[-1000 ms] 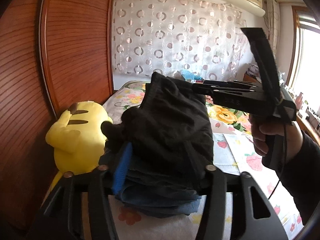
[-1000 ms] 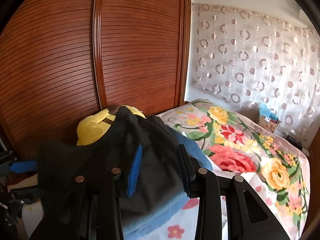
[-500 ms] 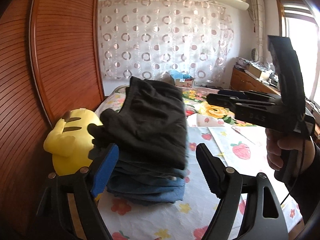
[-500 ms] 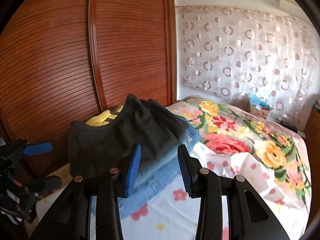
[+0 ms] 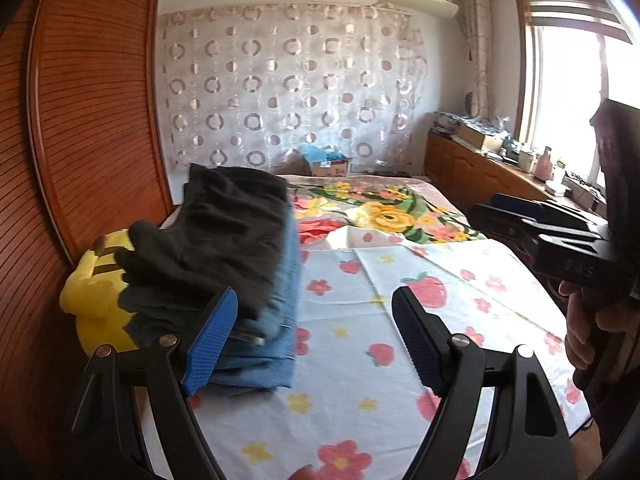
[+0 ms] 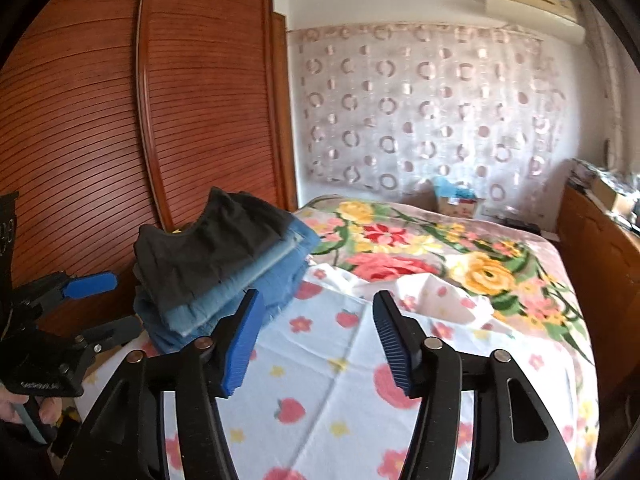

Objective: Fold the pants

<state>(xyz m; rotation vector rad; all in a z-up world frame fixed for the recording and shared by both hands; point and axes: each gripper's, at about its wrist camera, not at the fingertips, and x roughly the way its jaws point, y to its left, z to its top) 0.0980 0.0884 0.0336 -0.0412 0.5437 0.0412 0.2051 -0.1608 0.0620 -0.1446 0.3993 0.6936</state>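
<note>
We see black folded pants (image 5: 228, 232) on top of a stack of blue denim (image 6: 224, 300), its layers running from pale to deeper blue. Beside the stack sits a yellow plush toy (image 5: 94, 308) with dark stripes. Under them the sheet (image 5: 360, 360) is white, printed with red strawberries and small pink and yellow flowers. Farther back, the blanket (image 6: 460, 256) shows large red, pink and yellow blooms with green leaves. The 2 grippers are black with blue pads (image 6: 240, 340). The wardrobe (image 6: 180, 100) is reddish-brown, slatted wood. The curtain (image 5: 288, 92) is pale with ring patterns.
</note>
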